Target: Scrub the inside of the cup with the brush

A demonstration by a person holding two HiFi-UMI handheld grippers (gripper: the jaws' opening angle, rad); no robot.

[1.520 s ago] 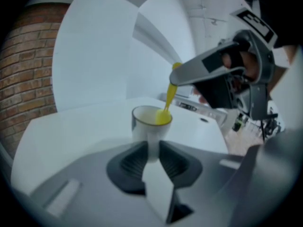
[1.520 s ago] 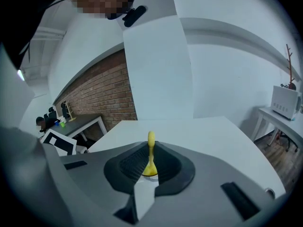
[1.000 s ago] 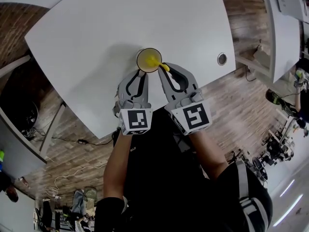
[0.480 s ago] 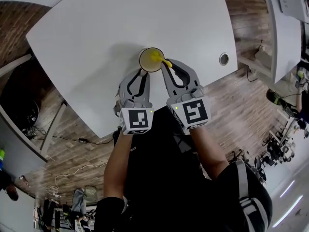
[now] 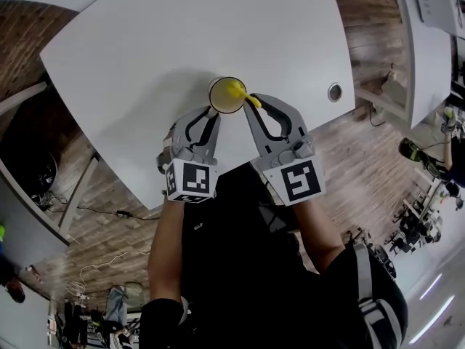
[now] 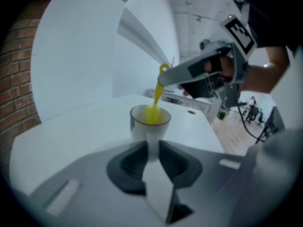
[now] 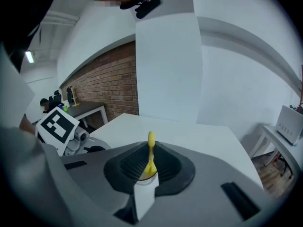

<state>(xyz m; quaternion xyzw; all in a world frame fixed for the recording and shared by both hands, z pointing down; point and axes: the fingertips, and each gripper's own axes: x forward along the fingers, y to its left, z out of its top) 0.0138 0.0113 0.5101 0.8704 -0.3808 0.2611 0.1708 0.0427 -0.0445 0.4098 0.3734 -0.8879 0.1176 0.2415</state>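
Left tongs (image 6: 152, 150) have rolled a bit and nip slightly tighter on the cup (image 6: 141, 130), which stands upright on the worktop (image 5: 145, 64). Brush (image 5: 234, 89) head is inside the cup. Right tongs (image 7: 150, 161), clamped on its handle, have lifted a touch, so likely mid-scrub.

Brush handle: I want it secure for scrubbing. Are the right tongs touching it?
Touching. The right gripper view shows the brush handle clamped between both pads of the right tongs, no gap either side.
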